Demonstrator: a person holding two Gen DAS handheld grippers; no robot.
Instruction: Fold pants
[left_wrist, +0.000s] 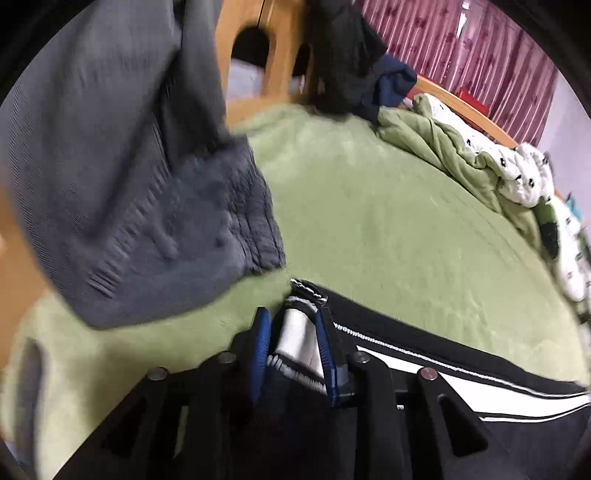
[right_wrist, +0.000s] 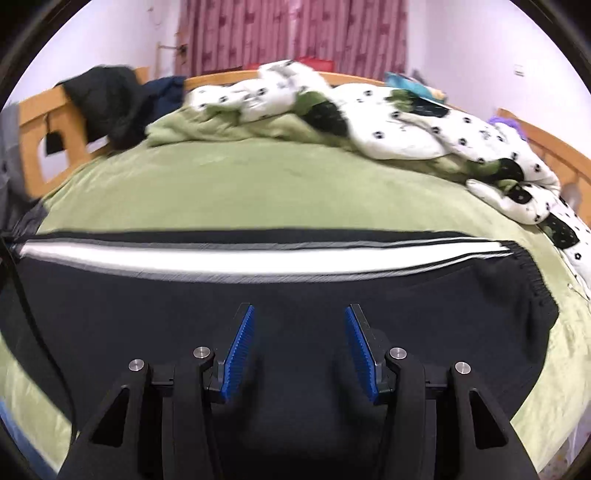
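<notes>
Two grippers work over the green bedspread (right_wrist: 258, 184), and one pair of black pants (right_wrist: 295, 295) lies stretched flat across it. From the right wrist view the pants run sideways, their long axis going left to right across the near part of the bed, with a broad white side stripe (right_wrist: 258, 258) along the far edge. The gathered waistband (right_wrist: 532, 273) points to the right; the leg end runs off to the left, out of sight.

The left gripper (left_wrist: 291, 332) has its blue-padded fingers (left_wrist: 260, 343) drawn close, pinching the ribbed black-and-white cuff (left_wrist: 295, 325) of the pants at that leg end. From there the striped leg trails away to the right.

The right gripper (right_wrist: 299, 321) hangs over the dark middle of the pants with its fingers (right_wrist: 242, 343) spread well apart and nothing gripped between them.

A grey garment (left_wrist: 129, 184) lies bunched just beside the cuff. At the far side of the bed a rumpled white quilt with black spots (right_wrist: 388, 122) is heaped along the wooden bed frame (right_wrist: 33, 107), dark clothes (right_wrist: 107, 96) are draped over it, and a pink curtain (right_wrist: 295, 33) hangs behind.
</notes>
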